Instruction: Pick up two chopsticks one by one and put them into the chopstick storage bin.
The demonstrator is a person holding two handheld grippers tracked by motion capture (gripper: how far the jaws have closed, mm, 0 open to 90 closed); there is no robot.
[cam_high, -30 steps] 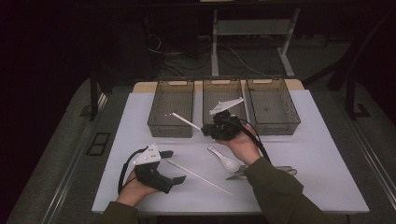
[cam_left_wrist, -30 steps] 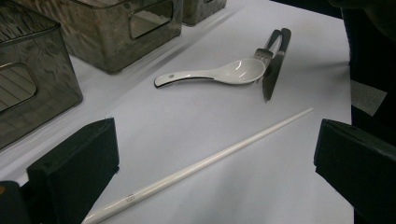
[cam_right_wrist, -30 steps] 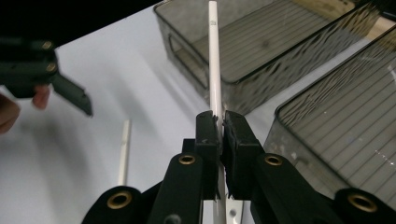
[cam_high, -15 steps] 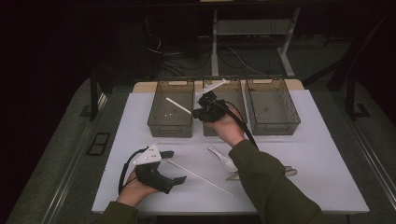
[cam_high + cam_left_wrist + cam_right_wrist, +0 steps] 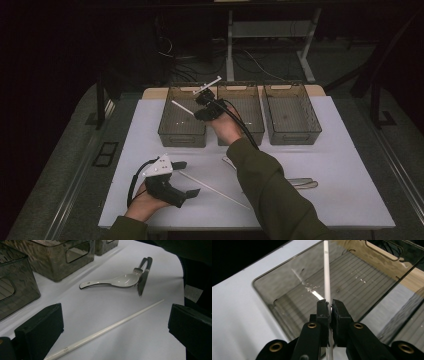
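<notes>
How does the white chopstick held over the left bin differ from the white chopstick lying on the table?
The held chopstick is clamped between the shut right tongs above the left bin; the table chopstick lies free between the open left tongs. The held chopstick hangs in the air; the table chopstick rests flat on the white table. Both are slim, white and straight.

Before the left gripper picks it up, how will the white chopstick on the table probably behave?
The chopstick looks thin, straight and stiff, so it should not bend. Its round, smooth shaft may roll or slip between the open left gripper pads. It seems light.
</notes>
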